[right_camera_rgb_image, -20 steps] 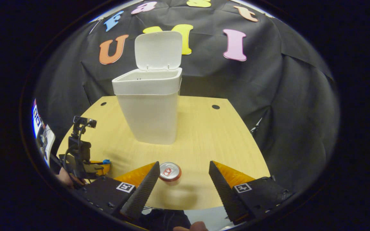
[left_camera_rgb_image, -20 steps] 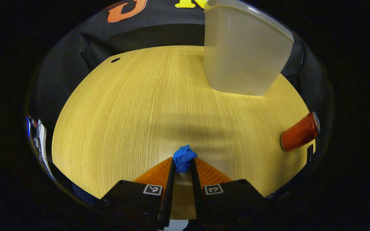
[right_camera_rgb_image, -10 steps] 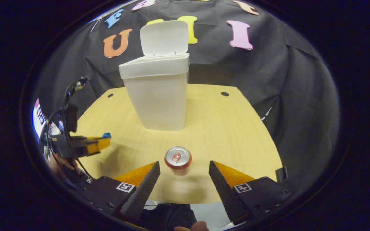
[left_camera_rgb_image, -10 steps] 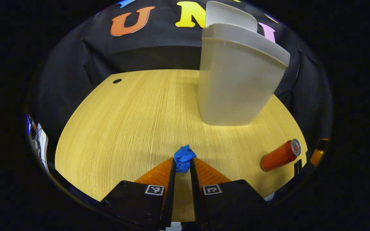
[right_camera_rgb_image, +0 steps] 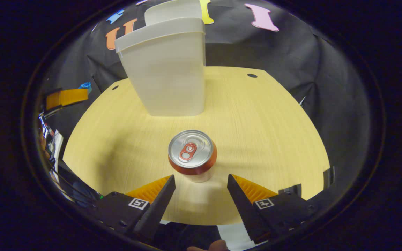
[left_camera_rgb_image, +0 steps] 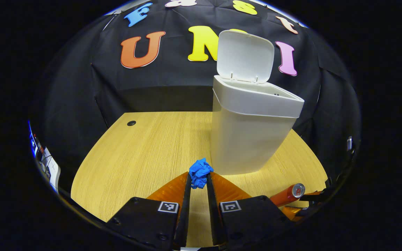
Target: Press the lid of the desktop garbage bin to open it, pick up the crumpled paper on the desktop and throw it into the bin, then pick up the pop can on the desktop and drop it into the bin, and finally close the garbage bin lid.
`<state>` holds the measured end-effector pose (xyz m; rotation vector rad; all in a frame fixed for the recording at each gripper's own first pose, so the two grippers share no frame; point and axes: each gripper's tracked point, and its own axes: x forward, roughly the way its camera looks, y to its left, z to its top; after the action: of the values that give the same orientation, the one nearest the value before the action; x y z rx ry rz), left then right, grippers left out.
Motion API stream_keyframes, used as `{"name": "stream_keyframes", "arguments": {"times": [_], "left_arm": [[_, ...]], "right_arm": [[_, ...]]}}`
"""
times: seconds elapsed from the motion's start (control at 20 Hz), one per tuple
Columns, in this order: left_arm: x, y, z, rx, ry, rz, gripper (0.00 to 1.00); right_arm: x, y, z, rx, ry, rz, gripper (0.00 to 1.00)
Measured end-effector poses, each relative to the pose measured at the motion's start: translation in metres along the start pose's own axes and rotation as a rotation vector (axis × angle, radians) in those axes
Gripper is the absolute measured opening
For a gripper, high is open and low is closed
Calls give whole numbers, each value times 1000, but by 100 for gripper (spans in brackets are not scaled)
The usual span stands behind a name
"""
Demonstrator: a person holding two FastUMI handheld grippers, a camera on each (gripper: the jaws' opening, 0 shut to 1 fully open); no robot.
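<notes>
So the first step is done: the garbage bin (left_camera_rgb_image: 250,139) stands on the counter (left_camera_rgb_image: 145,146) with its lid (left_camera_rgb_image: 245,55) swung up and back, leaving the mouth open.

Next comes the crumpled paper (left_camera_rgb_image: 199,172), and that step looks about half done. In the left gripper view, the left claw (left_camera_rgb_image: 197,183) is closed down to a narrow gap with the blue wad pinched between its two tips, both fingers pressing on it. The wad appears lifted clear of the counter, since the wood shows well below it, though how high is hard to judge. It sits near the bin's front wall and lower than the rim, so it has not yet gone in. I judge it needs to rise above the rim and move over the opening before release.

Meanwhile, the pop can (right_camera_rgb_image: 192,155) stands upright on the counter in front of the bin, apart from it. In the right gripper view, the right claw (right_camera_rgb_image: 201,183) is spread wide and holds nothing; its tips sit on either side of the can, just short of it and not touching.

Left to do, then: drop the paper in, grip and carry the can to the bin, and shut the lid. Roughly a third of the job seems complete.
</notes>
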<state>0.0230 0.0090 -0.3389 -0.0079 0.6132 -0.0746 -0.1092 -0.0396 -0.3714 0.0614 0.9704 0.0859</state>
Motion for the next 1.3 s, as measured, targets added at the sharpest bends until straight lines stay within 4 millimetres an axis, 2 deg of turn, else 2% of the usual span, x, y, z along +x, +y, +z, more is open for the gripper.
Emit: {"name": "stream_keyframes", "arguments": {"times": [0.3, 0.5, 0.6, 0.65, 0.8, 1.0, 1.1, 1.3], "left_arm": [[-17, -5, 25, 6, -55, 4, 29], [-25, -1, 35, 13, -68, 18, 29], [-27, 0, 40, 11, -79, 24, 29], [-27, 1, 42, 7, -84, 25, 29], [-28, 0, 53, 7, -103, 25, 29], [-22, -7, 75, 8, -142, 20, 29], [-21, -14, 95, 0, -177, 4, 29], [-13, -38, 152, 10, -287, -36, 29]], "right_arm": [[27, 2, -7, -5, 24, 10, 94], [34, 2, -4, 3, 29, 18, 94], [35, 5, -2, -5, 27, 22, 92], [36, 5, -2, -16, 29, 22, 86], [29, 4, 3, -37, 20, 34, 82], [8, 3, 33, -63, -40, 39, 82], [-7, 2, 49, -65, -79, 42, 82], [-36, -7, 91, -60, -166, 34, 82]]}}
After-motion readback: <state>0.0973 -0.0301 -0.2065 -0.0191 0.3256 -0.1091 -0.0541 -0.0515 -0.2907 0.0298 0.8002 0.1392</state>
